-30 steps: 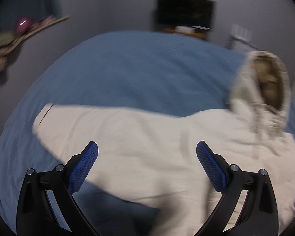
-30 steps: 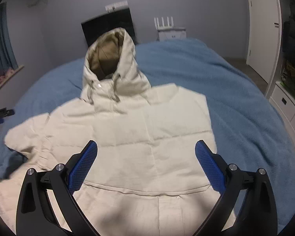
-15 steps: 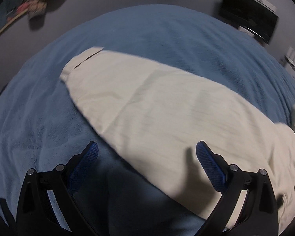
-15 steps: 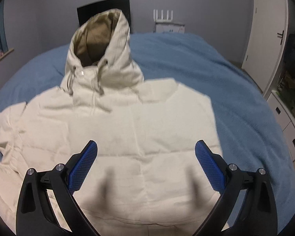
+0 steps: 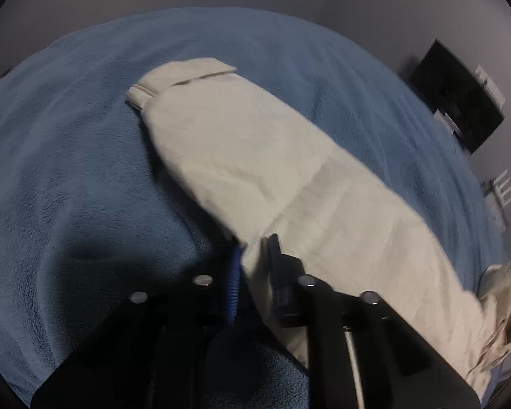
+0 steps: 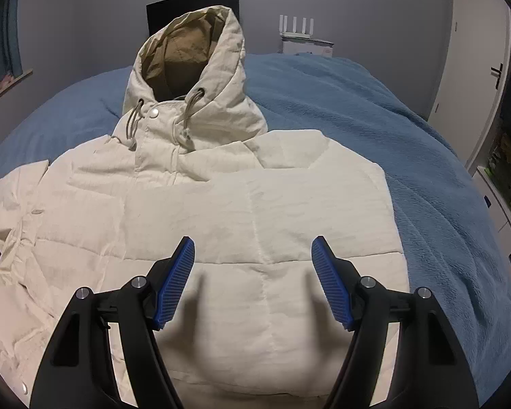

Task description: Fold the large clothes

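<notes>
In the left wrist view, the left claw (image 5: 255, 266) at lower centre is pinched shut on the edge of the cream padded hooded jacket's sleeve (image 5: 255, 170), which stretches from lower right to the cuff at upper centre across the blue fleece-covered bed (image 5: 68, 170). In the right wrist view, the right claw (image 6: 255, 283) hangs spread wide and holding nothing over the jacket's chest (image 6: 255, 221), the hood (image 6: 190, 68) propped up at upper centre of the frame.

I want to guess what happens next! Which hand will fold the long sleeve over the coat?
Probably the left. The left gripper has its fingers closed on the edge of the sleeve. The right gripper is open above the coat's body, holding nothing.
</notes>
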`<action>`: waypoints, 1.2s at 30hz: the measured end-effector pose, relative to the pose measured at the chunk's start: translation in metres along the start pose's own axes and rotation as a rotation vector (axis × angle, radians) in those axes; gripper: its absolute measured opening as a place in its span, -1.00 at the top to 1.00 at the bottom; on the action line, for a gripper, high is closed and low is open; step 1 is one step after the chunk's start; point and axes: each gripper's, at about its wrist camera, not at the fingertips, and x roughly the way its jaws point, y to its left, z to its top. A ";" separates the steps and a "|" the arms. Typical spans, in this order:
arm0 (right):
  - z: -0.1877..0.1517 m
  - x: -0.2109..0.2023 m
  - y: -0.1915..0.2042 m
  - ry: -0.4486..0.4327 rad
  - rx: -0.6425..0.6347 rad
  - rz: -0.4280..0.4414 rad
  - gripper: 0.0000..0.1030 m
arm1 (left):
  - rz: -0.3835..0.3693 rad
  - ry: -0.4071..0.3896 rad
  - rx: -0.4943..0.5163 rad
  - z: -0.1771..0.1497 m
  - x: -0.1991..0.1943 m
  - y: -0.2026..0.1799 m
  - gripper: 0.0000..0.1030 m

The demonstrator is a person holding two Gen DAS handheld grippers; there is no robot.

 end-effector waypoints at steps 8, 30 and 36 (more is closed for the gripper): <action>-0.003 -0.001 0.001 0.001 0.000 0.005 -0.31 | -0.051 -0.233 0.171 -0.001 -0.071 -0.042 0.89; -0.005 -0.005 -0.010 -0.010 0.044 0.003 -0.32 | -0.644 -0.306 0.847 -0.176 -0.251 -0.259 0.92; -0.006 -0.004 -0.022 0.000 0.098 0.013 -0.32 | -0.690 -0.132 1.082 -0.268 -0.217 -0.286 0.92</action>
